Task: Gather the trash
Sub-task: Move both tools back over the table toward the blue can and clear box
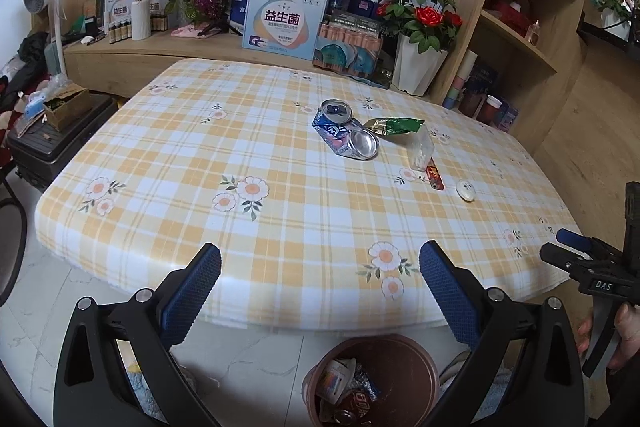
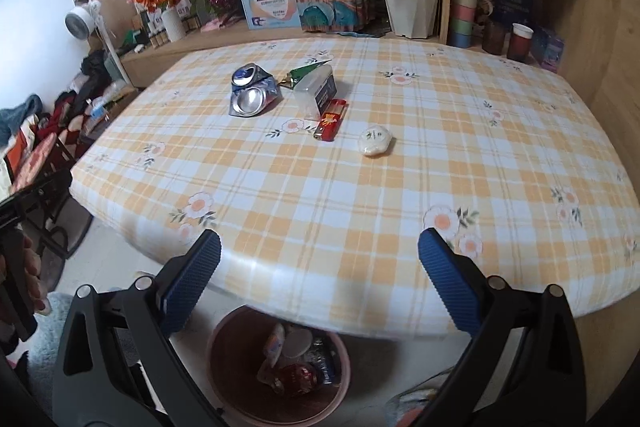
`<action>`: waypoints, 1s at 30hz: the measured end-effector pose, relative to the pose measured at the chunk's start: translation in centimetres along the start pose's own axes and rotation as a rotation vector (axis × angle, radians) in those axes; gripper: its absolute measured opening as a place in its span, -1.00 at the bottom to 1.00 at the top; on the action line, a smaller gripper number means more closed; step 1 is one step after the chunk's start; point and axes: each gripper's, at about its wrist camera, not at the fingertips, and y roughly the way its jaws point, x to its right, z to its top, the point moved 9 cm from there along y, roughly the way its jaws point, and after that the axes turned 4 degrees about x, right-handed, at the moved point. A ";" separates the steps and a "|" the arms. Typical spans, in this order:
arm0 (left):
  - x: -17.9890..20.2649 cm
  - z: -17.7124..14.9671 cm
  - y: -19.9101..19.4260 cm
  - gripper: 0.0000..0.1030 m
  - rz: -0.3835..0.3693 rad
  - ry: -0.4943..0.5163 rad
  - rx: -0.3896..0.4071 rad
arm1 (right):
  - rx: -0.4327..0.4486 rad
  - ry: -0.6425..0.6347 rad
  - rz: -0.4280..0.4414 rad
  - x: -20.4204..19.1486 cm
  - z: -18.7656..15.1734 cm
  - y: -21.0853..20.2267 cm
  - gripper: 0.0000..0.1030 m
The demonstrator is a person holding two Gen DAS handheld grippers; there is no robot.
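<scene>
- Right wrist view: the right gripper point(image 2: 319, 259) is held above the near edge of the table point(image 2: 400, 227), fingers wide apart, nothing between them.
- The crushed can point(image 2: 252, 91) is seen well ahead and left of the fingers, toward the far left part of the table; its long axis runs roughly near-to-far, bent at the middle.
- Just right of the can lie a green wrapper point(image 2: 304, 73), a clear plastic box point(image 2: 316, 89) and a red lighter point(image 2: 331, 119); a white round packet point(image 2: 375, 141) lies nearest the right gripper, slightly right of centre.
- The trash bin point(image 2: 236, 331) is seen on the floor below the near edge, already holding litter.
- Left wrist view: the left gripper point(image 1: 320, 267) is likewise spread and empty, over the near edge; the can point(image 1: 345, 134) lies almost straight ahead.
- Judgement: the can is better aligned with the left gripper, the white packet with the right.
</scene>
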 end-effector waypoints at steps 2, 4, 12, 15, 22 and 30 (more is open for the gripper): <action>-0.3 0.8 1.3 0.89 0.000 -0.009 -0.001 | -0.011 -0.008 -0.006 0.2 1.1 1.6 0.89; -0.7 1.6 2.4 0.89 0.006 -0.020 -0.005 | -0.020 -0.015 0.001 0.2 2.4 3.3 0.89; -1.9 4.6 7.2 0.88 -0.012 -0.040 -0.019 | -0.009 -0.062 0.007 -0.9 8.8 12.2 0.83; -1.8 5.5 9.0 0.88 -0.017 -0.031 -0.020 | -0.026 -0.099 -0.022 -1.8 10.8 15.8 0.67; -1.1 7.0 12.0 0.88 -0.048 -0.019 -0.034 | -0.127 -0.065 -0.088 -1.8 12.2 21.9 0.46; -0.1 7.6 13.8 0.88 -0.079 -0.003 -0.053 | -0.160 0.150 -0.006 0.8 11.5 21.1 -0.43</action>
